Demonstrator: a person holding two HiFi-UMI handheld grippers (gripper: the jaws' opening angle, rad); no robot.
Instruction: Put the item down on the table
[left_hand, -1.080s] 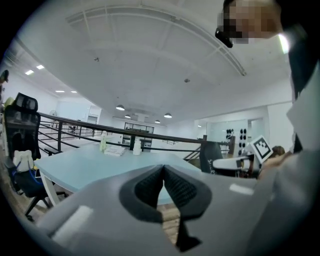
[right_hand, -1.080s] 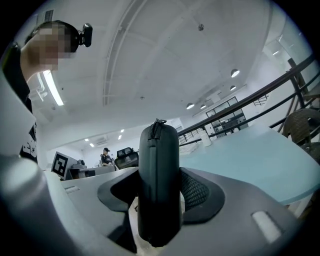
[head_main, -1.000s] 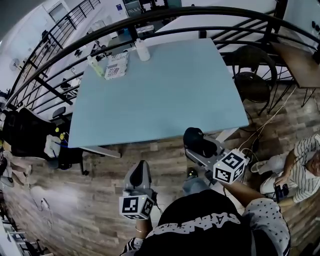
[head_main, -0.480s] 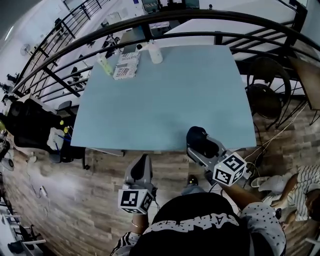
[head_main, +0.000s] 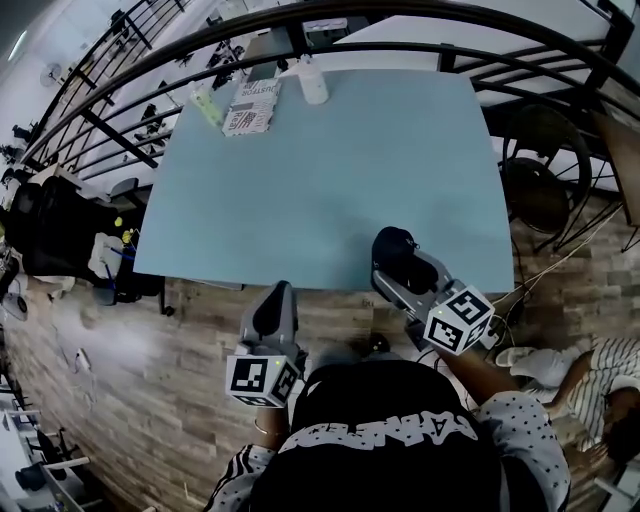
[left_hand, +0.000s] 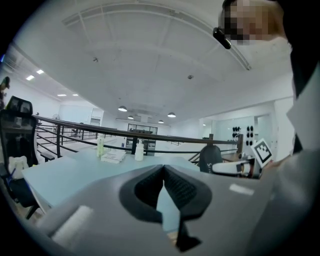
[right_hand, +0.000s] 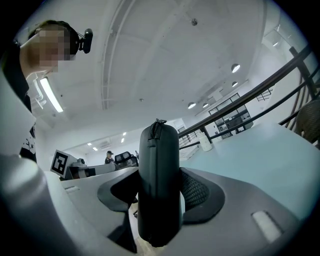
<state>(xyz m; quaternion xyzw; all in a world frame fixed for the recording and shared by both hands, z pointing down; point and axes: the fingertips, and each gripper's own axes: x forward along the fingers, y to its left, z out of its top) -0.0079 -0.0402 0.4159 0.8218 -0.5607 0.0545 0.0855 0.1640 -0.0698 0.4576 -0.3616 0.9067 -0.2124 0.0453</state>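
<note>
Blue table (head_main: 330, 180) carries far bottle (head_main: 313, 84) and box (head_main: 250, 105); right tool (right_hand: 160, 192) clamps case (right_hand: 159, 160), left tool (left_hand: 163, 172) closed.

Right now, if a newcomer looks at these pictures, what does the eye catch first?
First, the black case, upright and clamped in the right gripper at the near edge of the pale blue table. Next, the left gripper, shut on nothing, short of the table. A box and a white bottle stand at the far edge.
</note>
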